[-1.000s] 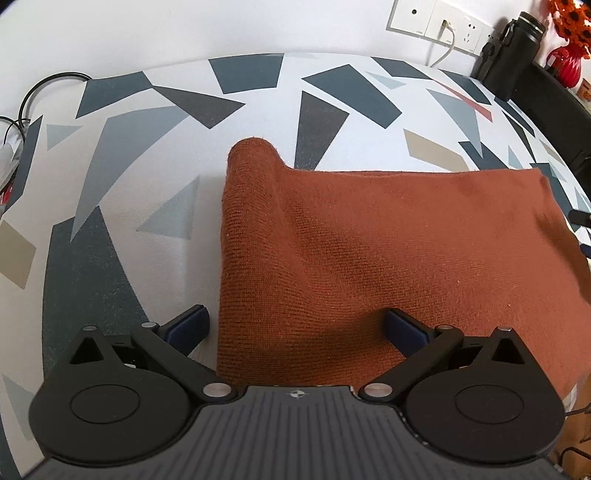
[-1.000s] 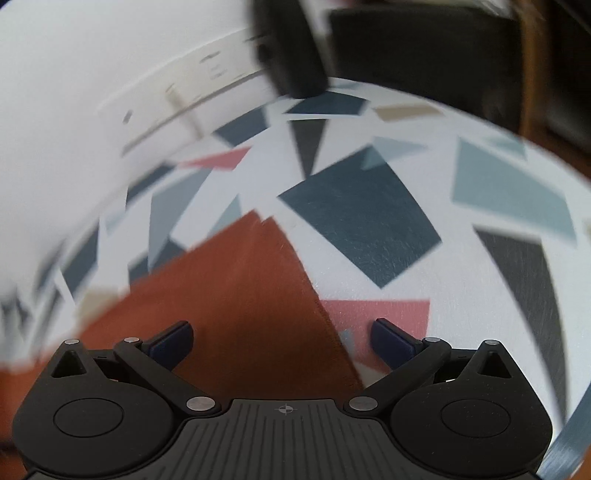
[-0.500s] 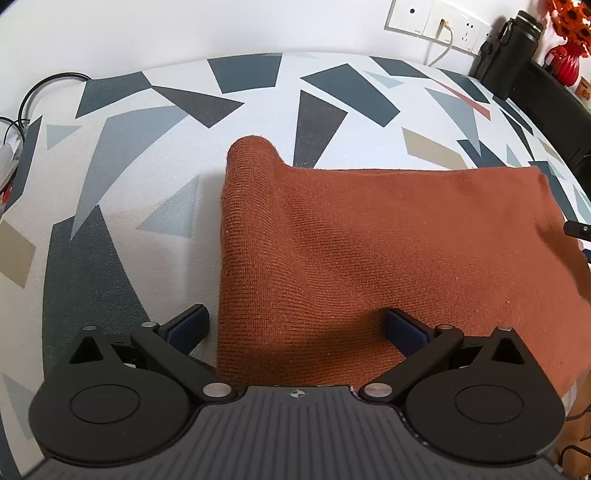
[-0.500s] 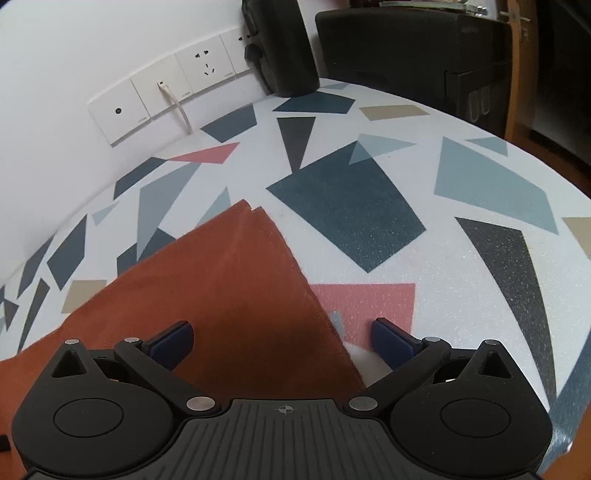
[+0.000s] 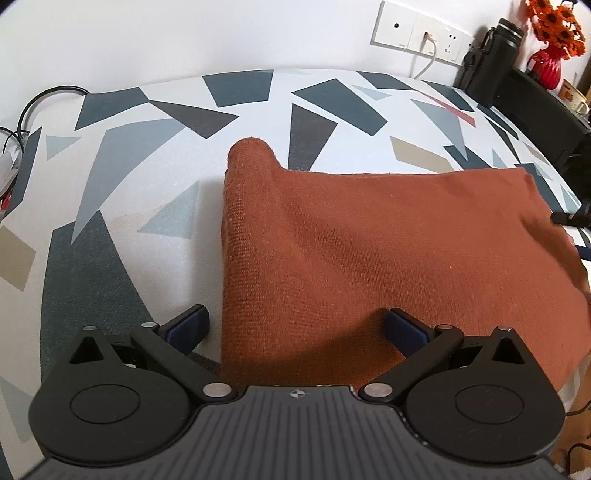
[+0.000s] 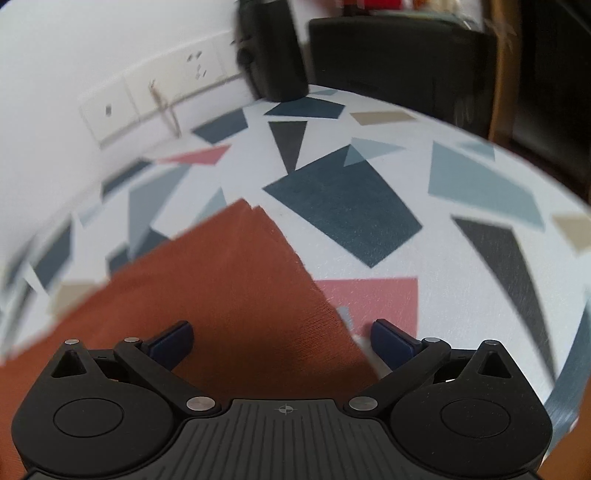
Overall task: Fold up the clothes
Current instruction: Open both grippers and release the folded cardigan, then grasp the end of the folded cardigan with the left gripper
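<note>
Bright daylight; right view motion-blurred

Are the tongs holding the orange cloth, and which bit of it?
No. Both the left tongs and right tongs are open, each straddling a side edge of the orange cloth without pinching it.

We see a white wall [image 5: 184,33] with sockets [image 5: 421,31], a table [image 5: 122,155] in geometric-print cloth, black flask [image 5: 484,62], red vase [image 5: 546,68] of orange flowers [image 5: 554,26]

Rust cloth [image 5: 388,251] between open fingers [image 5: 188,325]
</note>
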A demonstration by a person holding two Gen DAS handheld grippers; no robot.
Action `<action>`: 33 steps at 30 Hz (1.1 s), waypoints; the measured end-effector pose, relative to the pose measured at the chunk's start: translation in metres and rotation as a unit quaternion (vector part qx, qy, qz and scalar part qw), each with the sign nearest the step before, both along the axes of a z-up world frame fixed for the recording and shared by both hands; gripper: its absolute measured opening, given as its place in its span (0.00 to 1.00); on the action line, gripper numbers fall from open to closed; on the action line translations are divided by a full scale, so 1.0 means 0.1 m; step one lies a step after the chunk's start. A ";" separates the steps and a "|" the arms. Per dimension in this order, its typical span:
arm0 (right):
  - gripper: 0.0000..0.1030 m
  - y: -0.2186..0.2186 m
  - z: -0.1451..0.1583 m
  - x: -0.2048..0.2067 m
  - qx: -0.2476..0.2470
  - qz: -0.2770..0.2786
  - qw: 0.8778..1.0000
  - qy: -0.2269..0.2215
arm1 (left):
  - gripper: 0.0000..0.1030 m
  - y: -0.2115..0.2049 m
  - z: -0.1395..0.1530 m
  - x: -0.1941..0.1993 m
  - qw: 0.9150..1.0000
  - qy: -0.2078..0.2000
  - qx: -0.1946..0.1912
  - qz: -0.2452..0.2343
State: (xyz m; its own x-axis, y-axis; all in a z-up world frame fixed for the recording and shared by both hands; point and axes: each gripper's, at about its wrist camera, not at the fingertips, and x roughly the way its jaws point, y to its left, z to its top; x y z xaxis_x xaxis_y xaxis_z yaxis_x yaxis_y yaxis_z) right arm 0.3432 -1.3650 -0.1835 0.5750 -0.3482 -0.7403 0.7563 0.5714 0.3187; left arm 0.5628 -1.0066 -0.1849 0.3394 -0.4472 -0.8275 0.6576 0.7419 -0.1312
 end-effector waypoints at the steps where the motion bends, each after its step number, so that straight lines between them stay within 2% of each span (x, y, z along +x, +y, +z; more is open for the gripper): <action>1: 0.99 0.00 0.02 -0.06 0.015 -0.008 1.000 -0.021 | 1.00 0.01 0.00 -0.01 1.000 -0.001 -0.001 -0.001; 4: 0.99 0.03 0.10 -0.25 0.046 -0.028 0.996 -0.070 | 1.00 0.05 0.00 -0.05 1.000 0.003 0.002 0.000; 6: 0.99 0.11 0.18 -0.31 0.040 -0.015 0.996 -0.080 | 1.00 0.10 0.02 -0.07 1.000 0.013 0.004 -0.004; 9: 0.99 0.32 0.31 -0.31 -0.002 0.024 0.997 -0.069 | 1.00 0.25 0.05 -0.10 0.999 0.042 -0.005 -0.006; 12: 0.99 0.59 0.36 -0.23 -0.045 0.088 0.994 -0.042 | 0.99 0.48 0.07 -0.15 0.997 0.072 -0.030 0.029; 16: 0.99 0.91 0.26 -0.09 -0.070 0.141 0.988 -0.003 | 0.97 0.80 0.11 -0.29 0.988 0.112 -0.072 0.073; 19: 0.99 1.05 0.21 0.00 -0.077 0.149 0.986 0.016 | 0.93 0.96 0.15 -0.46 0.983 0.133 -0.097 0.086; 24: 0.99 1.19 0.45 0.04 -0.160 0.126 0.979 0.022 | 0.93 1.00 0.12 -0.69 0.976 0.154 -0.120 0.101; 25: 0.99 1.17 0.52 0.03 -0.171 0.120 0.978 0.014 | 0.93 1.00 0.10 -0.72 0.973 0.157 -0.125 0.113; 28: 0.99 1.03 0.73 0.00 -0.183 0.109 0.977 -0.010 | 0.93 0.99 0.01 -0.74 0.957 0.176 -0.155 0.168; 31: 0.99 0.94 0.76 0.02 -0.182 0.148 0.972 -0.013 | 0.93 0.99 -0.02 -0.76 0.946 0.158 -0.190 0.210; 33: 0.99 0.92 0.70 0.05 -0.176 0.177 0.968 -0.005 | 0.93 1.01 -0.06 -0.77 0.932 0.152 -0.219 0.244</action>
State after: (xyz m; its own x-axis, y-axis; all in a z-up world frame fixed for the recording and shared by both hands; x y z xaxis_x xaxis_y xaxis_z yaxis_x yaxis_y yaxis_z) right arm 0.3479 -1.2728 -0.1132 0.7109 -0.3576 -0.6056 0.4904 0.8693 0.0624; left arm 0.4863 -0.9057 -0.1908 0.3697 -0.6188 -0.6931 0.1385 0.7743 -0.6174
